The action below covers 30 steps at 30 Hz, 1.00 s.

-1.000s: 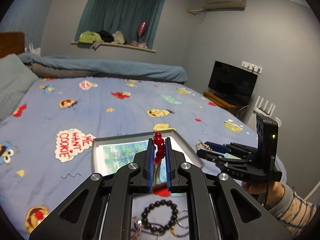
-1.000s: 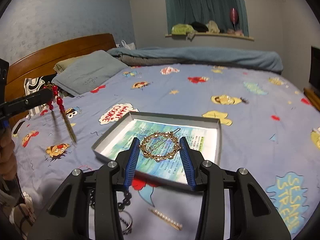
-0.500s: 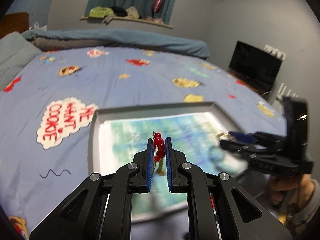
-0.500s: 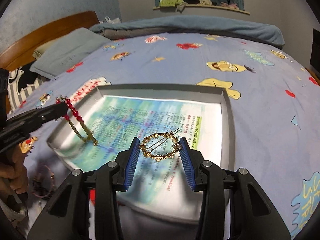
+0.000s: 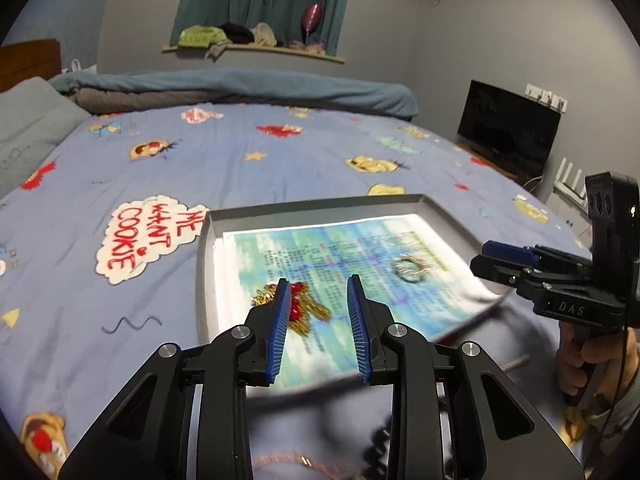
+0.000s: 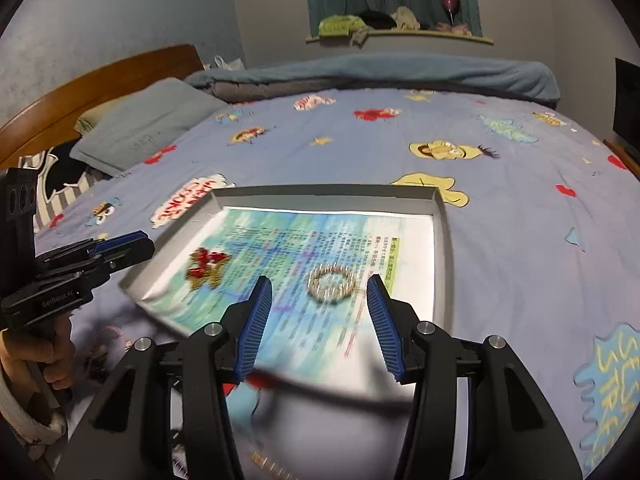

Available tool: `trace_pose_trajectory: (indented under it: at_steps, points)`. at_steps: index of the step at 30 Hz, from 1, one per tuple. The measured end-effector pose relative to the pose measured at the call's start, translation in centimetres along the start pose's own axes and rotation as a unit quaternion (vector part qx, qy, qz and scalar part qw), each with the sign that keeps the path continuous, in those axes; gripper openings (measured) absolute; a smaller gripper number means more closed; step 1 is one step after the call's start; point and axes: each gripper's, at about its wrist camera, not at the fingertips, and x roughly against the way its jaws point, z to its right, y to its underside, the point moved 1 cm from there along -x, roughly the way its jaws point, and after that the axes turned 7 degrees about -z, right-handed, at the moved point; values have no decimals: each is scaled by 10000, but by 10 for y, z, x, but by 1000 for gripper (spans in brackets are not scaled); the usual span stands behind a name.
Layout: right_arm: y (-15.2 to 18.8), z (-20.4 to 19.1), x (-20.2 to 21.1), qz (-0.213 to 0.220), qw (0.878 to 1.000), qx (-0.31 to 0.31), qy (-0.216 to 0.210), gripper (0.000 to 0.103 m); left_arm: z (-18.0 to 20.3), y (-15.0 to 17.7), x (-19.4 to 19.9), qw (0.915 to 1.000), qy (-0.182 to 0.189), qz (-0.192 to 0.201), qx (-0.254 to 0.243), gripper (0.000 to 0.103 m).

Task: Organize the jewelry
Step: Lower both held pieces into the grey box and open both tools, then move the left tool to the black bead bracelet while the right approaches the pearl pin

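A shallow grey tray [image 5: 320,203] [image 6: 444,248] lined with printed paper lies on the bed. A red-bead and gold-chain piece [image 5: 306,310] [image 6: 206,265] lies in the tray's left part. A round gold hair clip [image 5: 412,269] [image 6: 331,284] lies in its right part. My left gripper [image 5: 318,332] is open and empty just above the red-bead piece; it also shows in the right wrist view [image 6: 132,246]. My right gripper [image 6: 318,326] is open and empty just behind the gold clip; it also shows in the left wrist view [image 5: 490,256].
Loose jewelry lies on the sheet in front of the tray: a dark bead bracelet [image 5: 380,438], a thin chain [image 5: 280,460] and a gold bar clip [image 6: 266,462]. A grey pillow [image 6: 144,124] and wooden headboard [image 6: 100,84] are at far left, a TV [image 5: 508,132] at right.
Both grippers opened and drew back. The red-bead piece dropped from the left gripper into the tray. The gold clip left the right gripper and lies on the paper.
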Motion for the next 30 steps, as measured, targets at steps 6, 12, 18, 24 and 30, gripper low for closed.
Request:
trace_pose_trajectory:
  at_steps: [6,12,18,24,30]
  points:
    - [28,-9,31,228,9997,4,23,53,17,28,33,9998,-13,173,39,43]
    - [59,-20,48,375,9991,81,162,57,41,61,53,9991,18,434,8,72]
    - [84,-21,53,396,9986,75,353,57,52,85,48,9992,60,393,-7,72]
    - [107,-14,48,445,9979,-51,466,57,58,101,33,9995,31,302,-132,72]
    - [107,-10,48,434,9979,-164,448,57,53,105,33,9994,139,309,-10,72]
